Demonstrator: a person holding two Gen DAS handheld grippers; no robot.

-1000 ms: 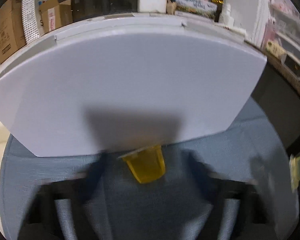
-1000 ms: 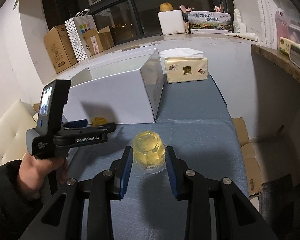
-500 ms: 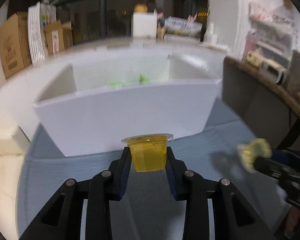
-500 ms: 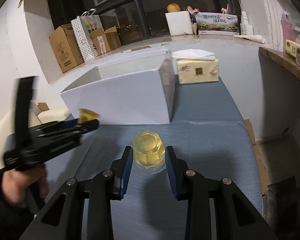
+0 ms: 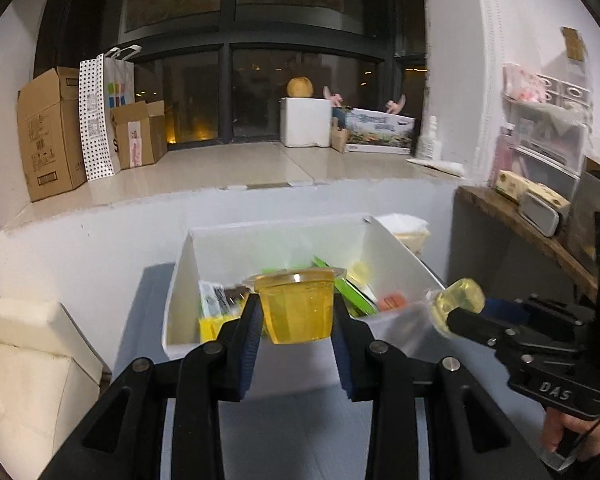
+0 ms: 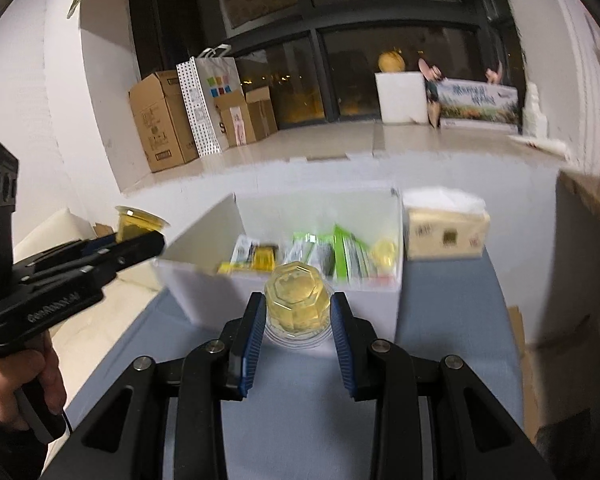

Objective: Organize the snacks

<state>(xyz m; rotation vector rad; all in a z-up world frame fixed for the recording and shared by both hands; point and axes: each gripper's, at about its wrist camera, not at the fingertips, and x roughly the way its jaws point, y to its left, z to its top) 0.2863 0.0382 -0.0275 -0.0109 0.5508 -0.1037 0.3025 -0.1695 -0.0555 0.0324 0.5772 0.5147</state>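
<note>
Two jelly cups [image 5: 297, 307] [image 6: 296, 300] gripped, tissue pack [image 6: 446, 235] right-view only

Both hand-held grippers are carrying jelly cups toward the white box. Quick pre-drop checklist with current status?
1. Left hand-held gripper shut on its orange jelly cup, upright: ok.
2. Right hand-held gripper shut on the pale yellow jelly cup, tipped with its base facing the camera: ok.
3. White box open on top: ok.
4. Left cup past the box's near wall: cannot tell, it appears at about the near edge.
5. Right cup over the opening: not ok, it appears short of the near wall.
6. Free space among the snack packets inside: cannot tell, view blurred.
</note>
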